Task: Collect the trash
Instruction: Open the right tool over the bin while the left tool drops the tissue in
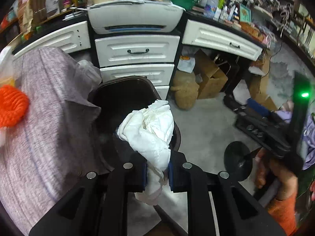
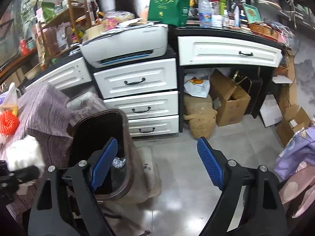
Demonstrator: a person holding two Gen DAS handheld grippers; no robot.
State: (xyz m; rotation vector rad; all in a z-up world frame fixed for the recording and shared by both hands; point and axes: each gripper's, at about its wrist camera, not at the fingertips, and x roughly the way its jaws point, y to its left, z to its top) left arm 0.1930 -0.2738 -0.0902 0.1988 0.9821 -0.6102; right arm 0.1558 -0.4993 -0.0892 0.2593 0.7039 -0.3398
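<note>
My left gripper (image 1: 157, 174) is shut on a crumpled white tissue (image 1: 151, 129) and holds it over the rim of a dark brown trash bin (image 1: 110, 92). The bin also shows in the right wrist view (image 2: 130, 149), with clear plastic trash (image 2: 119, 162) inside. My right gripper (image 2: 157, 163) is open and empty, its blue pads spread, above the grey floor just right of the bin. The tissue and the left gripper appear blurred at the left edge of the right wrist view (image 2: 25, 155).
A purple-grey cloth-covered surface (image 1: 45, 118) with an orange knitted item (image 1: 11, 108) lies left of the bin. White drawers (image 2: 137, 98) and a printer (image 2: 126, 43) stand behind it. Cardboard boxes (image 2: 230, 102) and a burlap sack (image 2: 198, 116) sit under the desk. Purple fabric (image 2: 295, 157) is at right.
</note>
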